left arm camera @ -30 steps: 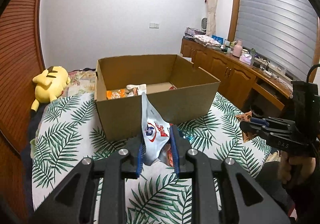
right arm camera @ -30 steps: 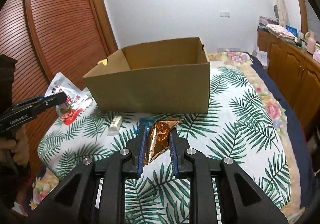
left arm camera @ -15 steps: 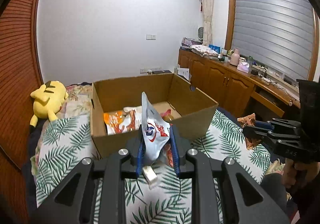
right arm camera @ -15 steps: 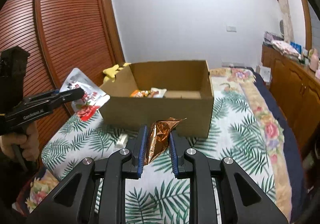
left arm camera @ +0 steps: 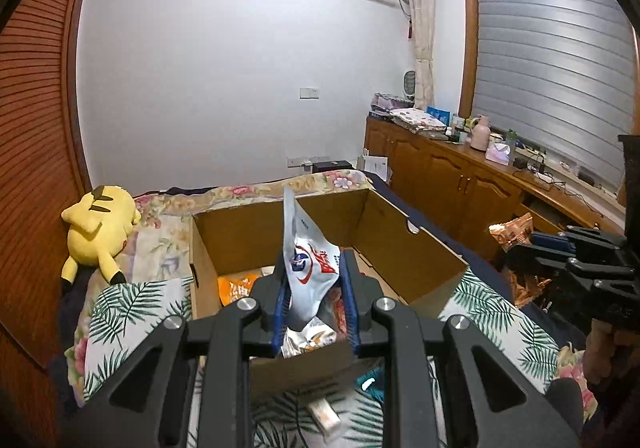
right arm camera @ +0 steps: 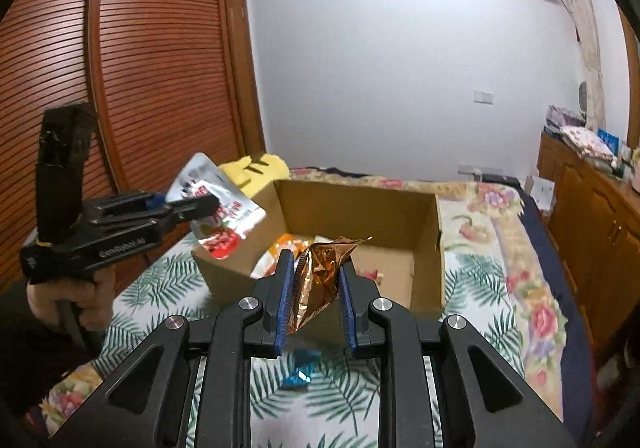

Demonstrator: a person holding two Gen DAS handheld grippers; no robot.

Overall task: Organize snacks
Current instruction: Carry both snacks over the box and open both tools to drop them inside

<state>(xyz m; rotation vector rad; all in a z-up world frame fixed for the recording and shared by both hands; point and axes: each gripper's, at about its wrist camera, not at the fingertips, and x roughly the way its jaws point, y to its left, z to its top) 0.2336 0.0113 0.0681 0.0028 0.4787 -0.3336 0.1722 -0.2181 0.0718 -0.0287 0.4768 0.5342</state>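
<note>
An open cardboard box (left arm camera: 416, 248) (right arm camera: 424, 248) stands on the bed with several snack packets inside, an orange one (left arm camera: 236, 288) among them. My left gripper (left arm camera: 314, 302) is shut on a white, blue and red snack pouch (left arm camera: 308, 260), held upright above the box's near edge. The same left gripper (right arm camera: 176, 207) and white pouch (right arm camera: 216, 203) appear at the left of the right wrist view, over the box's left corner. My right gripper (right arm camera: 312, 296) is shut on a crinkled copper foil packet (right arm camera: 320, 276) just in front of the box. That packet (left arm camera: 514, 228) shows at the right of the left wrist view.
The bed has a palm-leaf cover (right arm camera: 472, 288). A small white packet (left arm camera: 324, 414) and a blue wrapped piece (right arm camera: 298, 374) lie on it before the box. A yellow plush toy (left arm camera: 100, 224) lies at the far left. A wooden wardrobe (right arm camera: 132, 67) stands left, wooden cabinets (left arm camera: 452, 175) right.
Both grippers have risen and moved forward toward the box, each still holding its packet. The box interior now shows from above, and the left pouch now hangs over the box's near edge.
</note>
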